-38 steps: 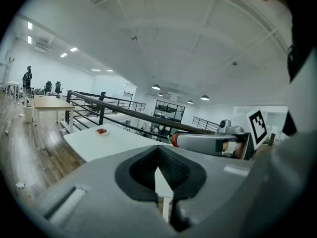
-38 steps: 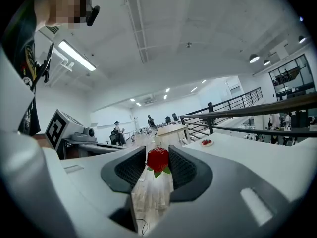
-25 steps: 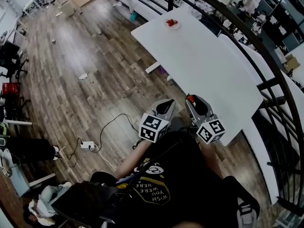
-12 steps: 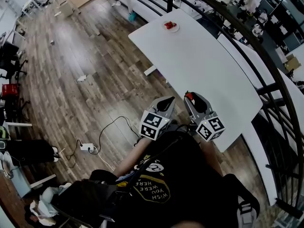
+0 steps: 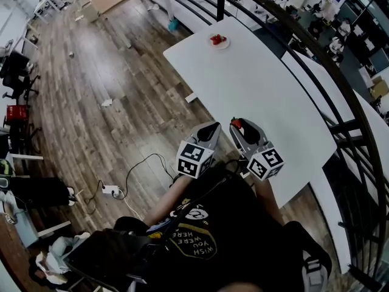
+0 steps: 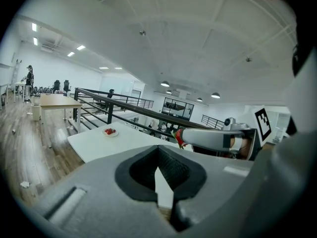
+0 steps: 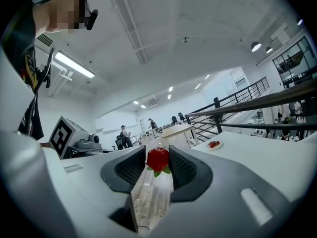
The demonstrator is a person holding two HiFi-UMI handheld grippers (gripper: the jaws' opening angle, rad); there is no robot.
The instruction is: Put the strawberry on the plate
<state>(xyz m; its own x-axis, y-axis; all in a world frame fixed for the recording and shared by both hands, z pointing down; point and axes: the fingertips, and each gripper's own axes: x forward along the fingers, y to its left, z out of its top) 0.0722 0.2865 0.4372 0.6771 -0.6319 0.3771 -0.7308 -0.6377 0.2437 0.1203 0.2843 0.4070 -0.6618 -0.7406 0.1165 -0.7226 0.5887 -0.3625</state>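
Smooth white counter [image 5: 267,90]; right gripper [image 7: 157,153] clamps a glossy strawberry [image 7: 158,160], left gripper [image 6: 158,148] closed, empty; distant plate [image 5: 219,41], contents unclear.

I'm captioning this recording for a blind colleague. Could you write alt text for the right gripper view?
The right gripper pinches a red strawberry between its jaws. Ahead to the right, a white table carries a small plate with red fruit on it, beside a black railing.
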